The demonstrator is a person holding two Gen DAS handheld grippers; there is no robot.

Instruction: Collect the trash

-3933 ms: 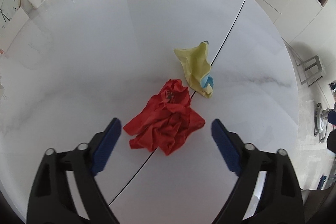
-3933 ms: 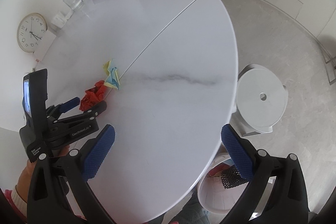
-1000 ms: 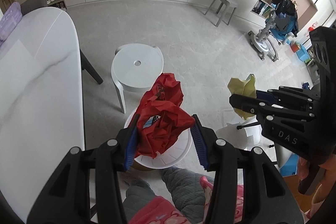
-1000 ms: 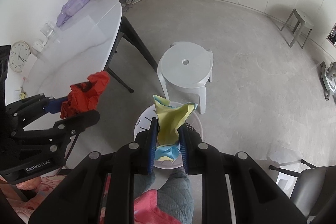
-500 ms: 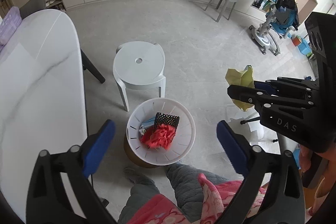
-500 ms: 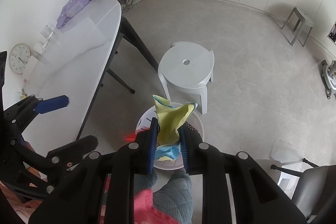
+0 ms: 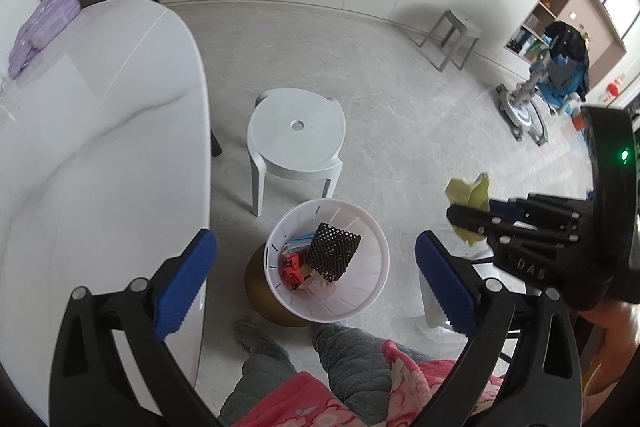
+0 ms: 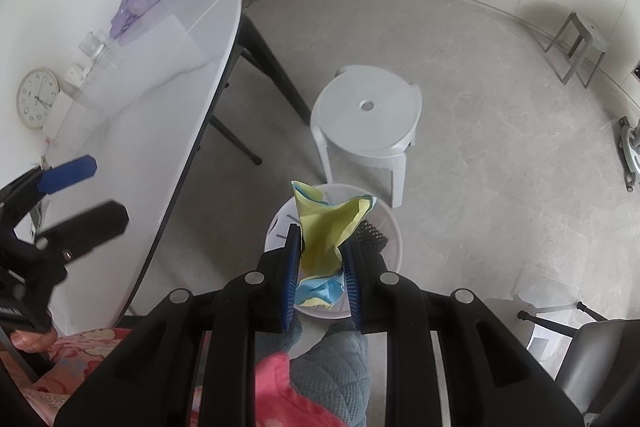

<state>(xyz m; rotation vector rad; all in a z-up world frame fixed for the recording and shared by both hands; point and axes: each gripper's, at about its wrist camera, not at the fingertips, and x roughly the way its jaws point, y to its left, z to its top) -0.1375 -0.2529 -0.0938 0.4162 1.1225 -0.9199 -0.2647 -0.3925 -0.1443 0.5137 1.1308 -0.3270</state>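
Note:
My left gripper is open and empty above the white trash basket. The red crumpled wrapper lies inside the basket beside a black mesh piece. My right gripper is shut on the yellow and blue crumpled wrapper and holds it over the basket. The right gripper with the yellow wrapper also shows at the right of the left wrist view. The left gripper shows open at the left of the right wrist view.
The white marble table runs along the left. A white round stool stands just behind the basket. My knees are below the basket. A grey chair is at the lower right. A purple pouch lies on the table's far end.
My left gripper opened and the red wrapper dropped into the basket. My right gripper still holds the yellow wrapper in the same place over the basket.

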